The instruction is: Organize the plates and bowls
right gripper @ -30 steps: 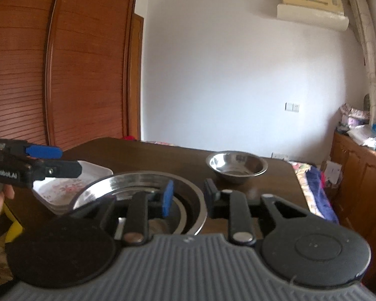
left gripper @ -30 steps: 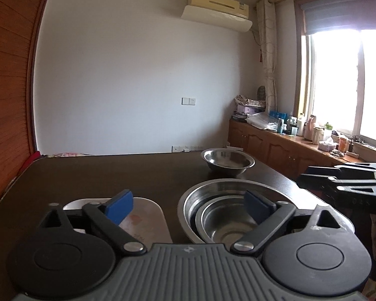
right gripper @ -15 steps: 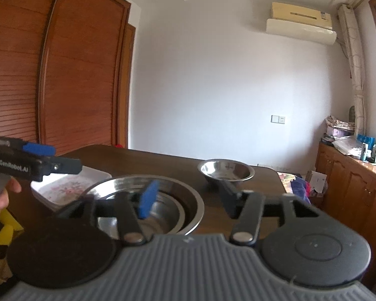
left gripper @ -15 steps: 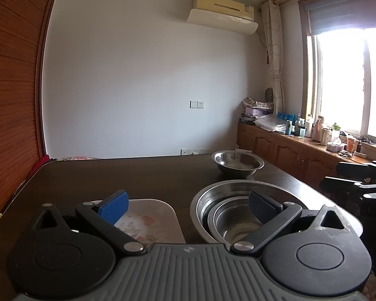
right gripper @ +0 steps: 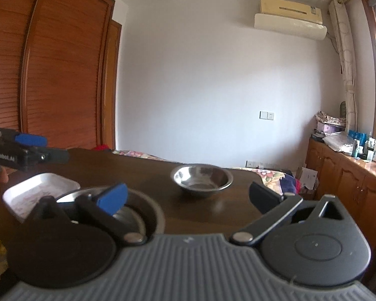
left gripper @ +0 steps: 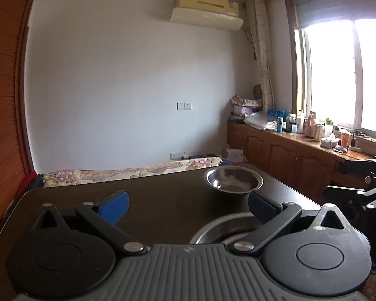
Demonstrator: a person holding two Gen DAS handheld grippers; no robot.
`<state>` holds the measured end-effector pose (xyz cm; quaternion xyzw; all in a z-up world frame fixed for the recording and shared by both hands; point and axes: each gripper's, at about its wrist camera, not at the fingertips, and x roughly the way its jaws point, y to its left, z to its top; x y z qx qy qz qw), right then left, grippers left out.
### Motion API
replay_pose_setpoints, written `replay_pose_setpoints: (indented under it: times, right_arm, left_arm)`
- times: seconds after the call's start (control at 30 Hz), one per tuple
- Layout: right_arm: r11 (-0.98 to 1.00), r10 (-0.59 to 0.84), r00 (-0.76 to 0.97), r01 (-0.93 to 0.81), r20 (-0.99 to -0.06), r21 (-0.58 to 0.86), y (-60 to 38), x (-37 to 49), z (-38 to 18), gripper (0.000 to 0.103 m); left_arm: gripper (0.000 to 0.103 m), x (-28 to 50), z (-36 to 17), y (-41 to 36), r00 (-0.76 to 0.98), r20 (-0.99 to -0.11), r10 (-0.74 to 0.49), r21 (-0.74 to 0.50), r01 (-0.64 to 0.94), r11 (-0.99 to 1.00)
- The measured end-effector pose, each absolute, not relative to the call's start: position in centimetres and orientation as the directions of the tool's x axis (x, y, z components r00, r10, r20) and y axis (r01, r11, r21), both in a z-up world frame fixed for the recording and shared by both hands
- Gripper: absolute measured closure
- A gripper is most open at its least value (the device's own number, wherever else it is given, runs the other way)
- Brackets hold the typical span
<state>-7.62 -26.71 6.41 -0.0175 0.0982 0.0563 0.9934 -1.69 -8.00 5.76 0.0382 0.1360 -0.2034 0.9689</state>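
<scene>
Both grippers' fingers spread, empty, right gripper (right gripper: 188, 198) just widened above seemingly nested bowls (right gripper: 137, 215).

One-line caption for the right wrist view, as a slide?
Right gripper, jaws just opened wide and empty, faces a lone steel bowl on the dark table, beside nested bowls and a white tray.

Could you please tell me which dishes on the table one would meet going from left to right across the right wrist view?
White rectangular tray → nested steel bowls → single steel bowl.
</scene>
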Motion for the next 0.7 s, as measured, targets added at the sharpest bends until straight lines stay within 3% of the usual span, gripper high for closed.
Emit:
replay_pose_setpoints:
  times: [0.27, 0.43, 0.6, 0.7]
  right_arm:
    - [0.994, 0.107, 0.957, -0.11, -0.269, 0.005, -29.5, -3.3, 6.7, 0.0]
    - [0.989, 0.144, 0.944, -0.143, -0.298, 0.024, -30.9, -0.6, 6.6, 0.0]
    - [0.983, 0.178, 0.928, -0.179, -0.326, 0.026, -31.7, 2.4, 6.4, 0.0]
    - [0.978, 0.206, 0.91, -0.207, -0.36, 0.036, -32.0, 4.1, 6.3, 0.014]
  left_arm:
    - [0.0, 3.2, 7.0, -9.5, 0.826, -0.333, -0.456, -0.03, 0.474, 0.88]
    - [0.0, 5.3, 7.3, -11.5, 0.816, -0.363, -0.45, 0.023, 0.491, 0.871]
    - [0.009, 7.7, 7.6, -13.6, 0.787, -0.415, -0.456, 0.051, 0.521, 0.852]
    - [0.018, 9.2, 7.4, -14.9, 0.772, -0.444, -0.454, 0.079, 0.538, 0.839]
